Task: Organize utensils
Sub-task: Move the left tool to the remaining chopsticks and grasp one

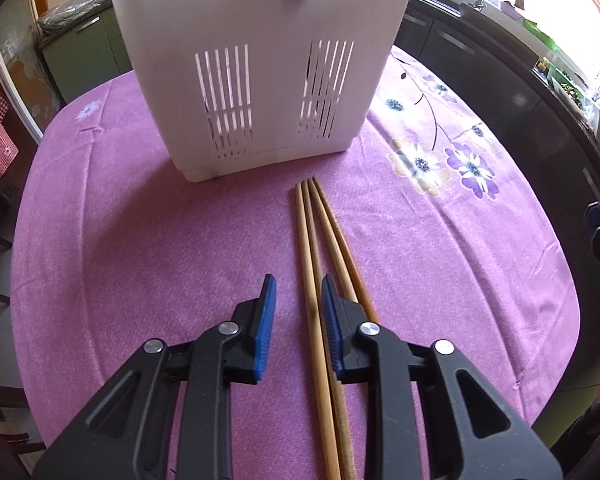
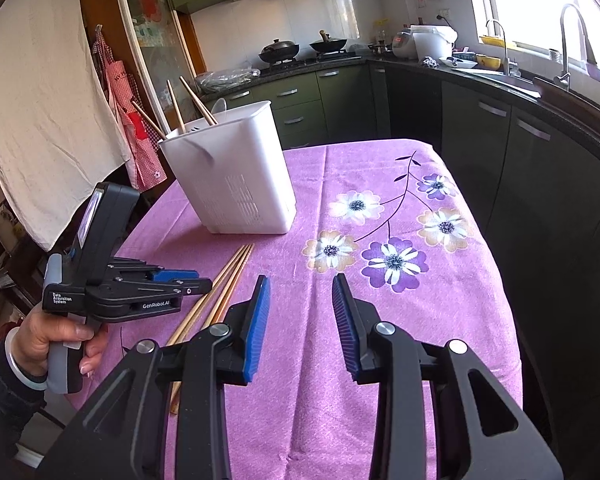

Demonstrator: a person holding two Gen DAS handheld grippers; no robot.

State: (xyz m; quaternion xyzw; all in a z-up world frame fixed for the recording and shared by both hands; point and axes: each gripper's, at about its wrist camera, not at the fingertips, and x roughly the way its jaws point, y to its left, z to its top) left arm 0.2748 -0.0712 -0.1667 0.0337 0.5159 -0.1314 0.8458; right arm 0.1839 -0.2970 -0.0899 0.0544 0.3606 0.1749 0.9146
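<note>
Purple tablecloth point(image 1: 140, 240) bears three light, stiff, slippery chopsticks point(image 1: 309, 240); left gripper point(image 1: 299, 312) straddles one mid-shaft, pads not yet pinching; right gripper point(image 2: 301, 312) gapes empty.

Utensil holder point(image 1: 256, 60) beyond chopsticks point(image 1: 312, 264)

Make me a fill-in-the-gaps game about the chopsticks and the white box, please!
1. The chopsticks on the table lie on a ___ cloth with flowers.
2. The white holder already has ___ sticking out of its top.
3. The number of chopsticks lying on the tablecloth is ___.
4. The left gripper has one chopstick between its jaws, while the right gripper holds ___.

Missing words: purple; chopsticks; three; nothing
</note>
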